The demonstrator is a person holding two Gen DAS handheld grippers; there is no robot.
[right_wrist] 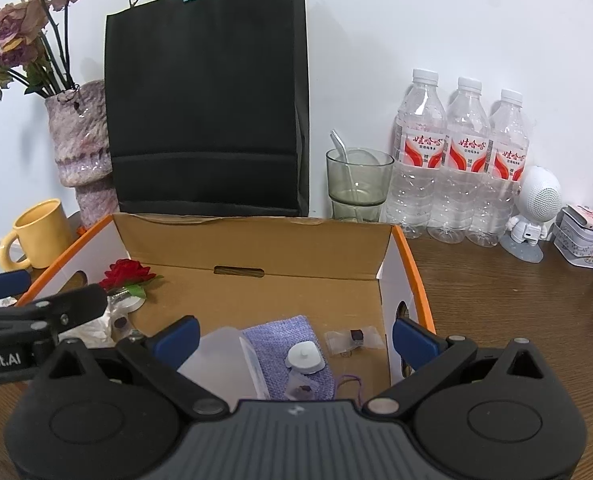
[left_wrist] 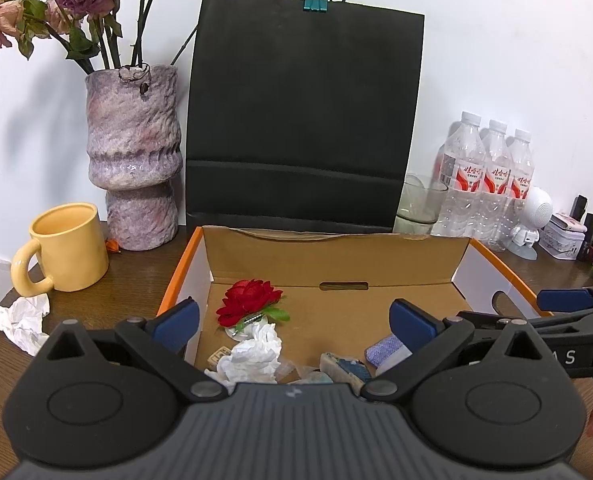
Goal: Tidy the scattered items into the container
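A dark wooden worktop (right_wrist: 516, 292) stands against a white wall, with a tall black paper bag (left_wrist: 304, 120) upright at its back, a teal binder clip (left_wrist: 315, 3) pinched on the bag's top edge. In front of the bag, the open cardboard box (right_wrist: 256, 248) with orange rims sits on the worktop and holds most of the loose items. To the left, a mottled purple vase (left_wrist: 134, 152) carries dried roses, and a yellow mug (left_wrist: 66, 254) stands just beside it. To the right, three clear water bottles (right_wrist: 460, 160) line the wall next to a green-tinted glass (right_wrist: 356, 184) with a straw, a small white robot figure (right_wrist: 532, 208) and a tin (right_wrist: 584, 240).

Both hand-held grippers hover over the box's near edge, the left hand-held gripper (left_wrist: 292, 324) and the right hand-held gripper (right_wrist: 296, 336) each with blue-padded jaws spread wide and nothing between them.

Inside the box lie a red artificial flower (left_wrist: 250, 300) at the left, a crumpled white tissue (left_wrist: 252, 356) near it, a lilac knitted cloth (right_wrist: 292, 348) with a small white cap-like piece (right_wrist: 304, 358) resting on it, a translucent plastic lid (right_wrist: 220, 364) beside the cloth, and a small clear bag (right_wrist: 350, 340) holding a dark item.

One crumpled tissue (left_wrist: 12, 320) remains outside, on the worktop left of the box, in front of the mug.
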